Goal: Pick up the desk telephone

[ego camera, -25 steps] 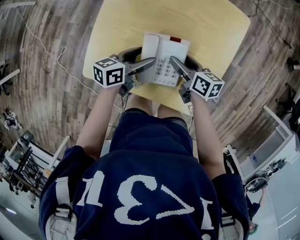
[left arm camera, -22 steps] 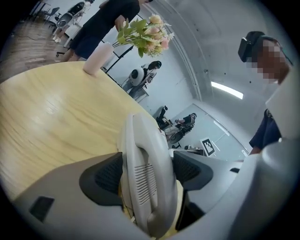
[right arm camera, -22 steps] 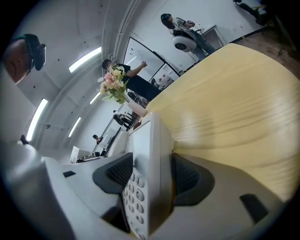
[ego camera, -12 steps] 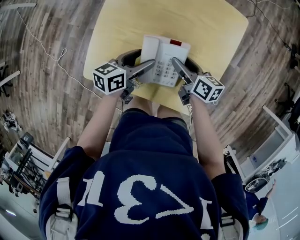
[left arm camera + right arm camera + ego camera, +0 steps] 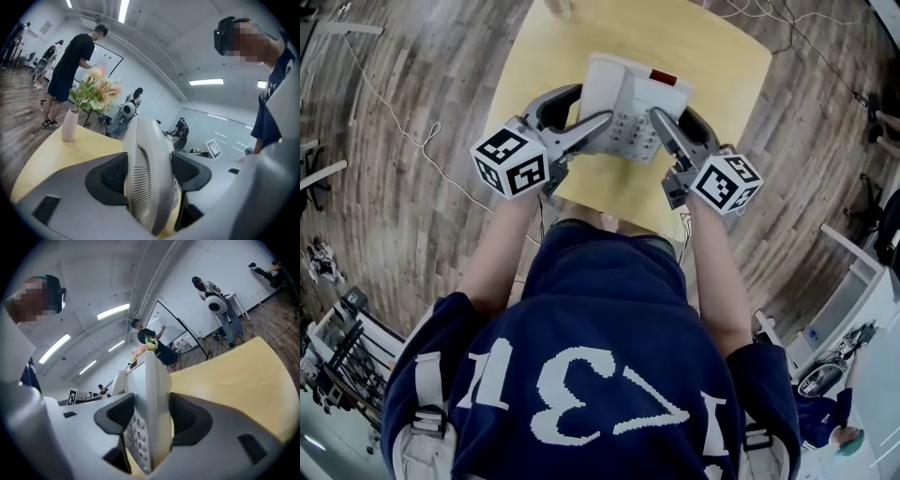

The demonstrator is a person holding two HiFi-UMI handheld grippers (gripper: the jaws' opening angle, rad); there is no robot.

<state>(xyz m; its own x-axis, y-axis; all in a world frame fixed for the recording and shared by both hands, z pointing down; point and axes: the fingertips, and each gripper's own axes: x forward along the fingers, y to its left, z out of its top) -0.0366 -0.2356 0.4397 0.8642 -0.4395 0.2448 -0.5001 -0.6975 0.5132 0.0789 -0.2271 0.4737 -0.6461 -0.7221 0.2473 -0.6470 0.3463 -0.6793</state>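
The white desk telephone point(image 5: 630, 98), with a grey keypad and a red patch at its far edge, is over the yellow table point(image 5: 581, 42). My left gripper point(image 5: 584, 110) is shut on its handset side, and in the left gripper view the handset's edge point(image 5: 146, 183) fills the gap between the dark pads point(image 5: 112, 176). My right gripper point(image 5: 673, 117) is shut on the keypad side. The right gripper view shows the telephone's edge and keys point(image 5: 151, 399) clamped between that gripper's pads point(image 5: 185, 418). Whether the telephone's base still touches the table is hidden.
A white vase of flowers point(image 5: 70, 123) stands at the table's far edge point(image 5: 563, 7). A thin cable point(image 5: 403, 141) trails over the wooden floor to the left. Several people stand in the room behind, one at a whiteboard point(image 5: 70, 65). My legs are against the near table edge point(image 5: 609, 202).
Both grippers and the telephone between them have shifted farther over the table, and the marker cubes look larger and closer. Both grips have held.
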